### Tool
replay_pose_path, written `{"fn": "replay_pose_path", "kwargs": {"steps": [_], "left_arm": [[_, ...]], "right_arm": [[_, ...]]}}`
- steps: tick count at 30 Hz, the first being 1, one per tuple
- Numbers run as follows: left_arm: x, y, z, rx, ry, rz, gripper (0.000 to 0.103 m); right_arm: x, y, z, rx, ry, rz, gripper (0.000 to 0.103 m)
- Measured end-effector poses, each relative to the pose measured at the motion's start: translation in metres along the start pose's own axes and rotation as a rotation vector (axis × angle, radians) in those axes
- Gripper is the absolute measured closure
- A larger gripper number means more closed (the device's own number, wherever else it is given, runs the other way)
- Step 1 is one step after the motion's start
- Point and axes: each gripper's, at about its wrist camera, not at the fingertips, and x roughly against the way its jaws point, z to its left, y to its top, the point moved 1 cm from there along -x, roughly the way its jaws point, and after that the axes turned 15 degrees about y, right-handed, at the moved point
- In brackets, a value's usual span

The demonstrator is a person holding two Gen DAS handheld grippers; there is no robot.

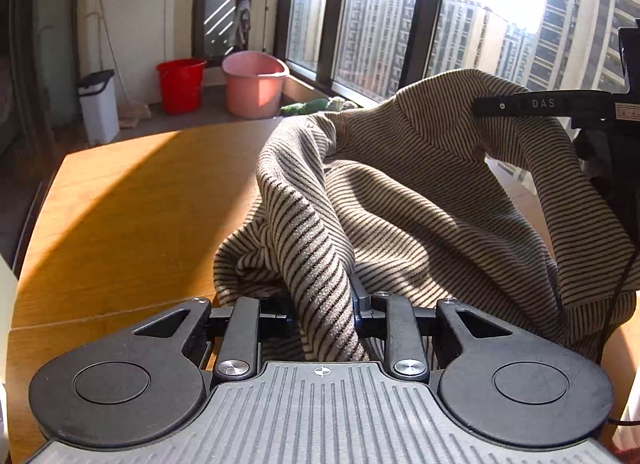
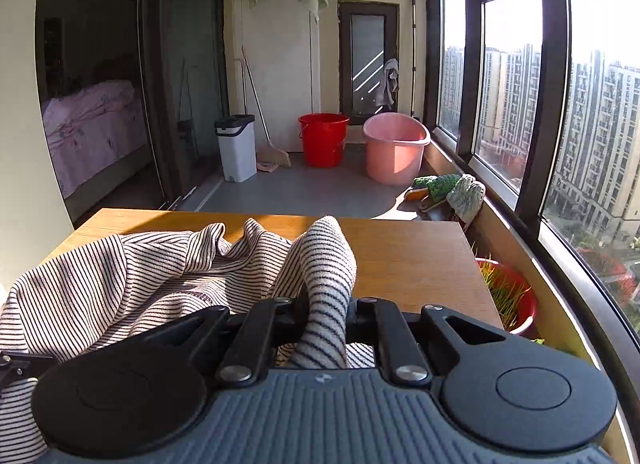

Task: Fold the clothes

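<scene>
A beige garment with thin dark stripes [image 1: 420, 192] hangs bunched between both grippers above a wooden table [image 1: 132, 200]. My left gripper [image 1: 322, 310] is shut on a fold of it that runs up between the jaws. In the left wrist view the right gripper [image 1: 500, 106] shows at the upper right, holding the cloth up. In the right wrist view my right gripper [image 2: 324, 316] is shut on another fold of the striped garment [image 2: 132, 276], which spreads to the left over the table [image 2: 416, 260].
A red bucket [image 2: 323, 138], a pink tub [image 2: 394, 146] and a white bin [image 2: 237, 146] stand on the floor beyond the table. A red pot of grass [image 2: 508, 296] sits by the window at the table's right edge.
</scene>
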Motion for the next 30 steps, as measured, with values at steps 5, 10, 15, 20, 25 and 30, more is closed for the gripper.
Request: {"fn": "replay_pose_path", "kwargs": {"steps": [5, 10, 15, 20, 25, 30], "left_arm": [[-0.007, 0.037, 0.060, 0.056, 0.154, -0.058, 0.082], [-0.042, 0.052, 0.098, 0.047, 0.331, -0.044, 0.089], [-0.065, 0.050, 0.114, 0.107, 0.338, 0.015, 0.088], [-0.062, 0.048, 0.102, 0.047, 0.361, -0.013, 0.087], [-0.061, 0.047, 0.109, 0.053, 0.388, -0.022, 0.086], [-0.059, 0.054, 0.122, 0.055, 0.428, -0.023, 0.071]], "right_arm": [[-0.021, -0.029, 0.002, 0.028, -0.010, 0.029, 0.092], [-0.010, -0.030, -0.015, 0.003, -0.043, 0.006, 0.093], [0.001, -0.012, -0.032, 0.075, -0.139, -0.051, 0.093], [-0.008, 0.014, -0.034, 0.143, -0.156, -0.025, 0.093], [-0.041, -0.009, -0.048, 0.153, -0.207, 0.104, 0.091], [-0.016, -0.006, -0.042, 0.136, -0.168, 0.074, 0.081]]}}
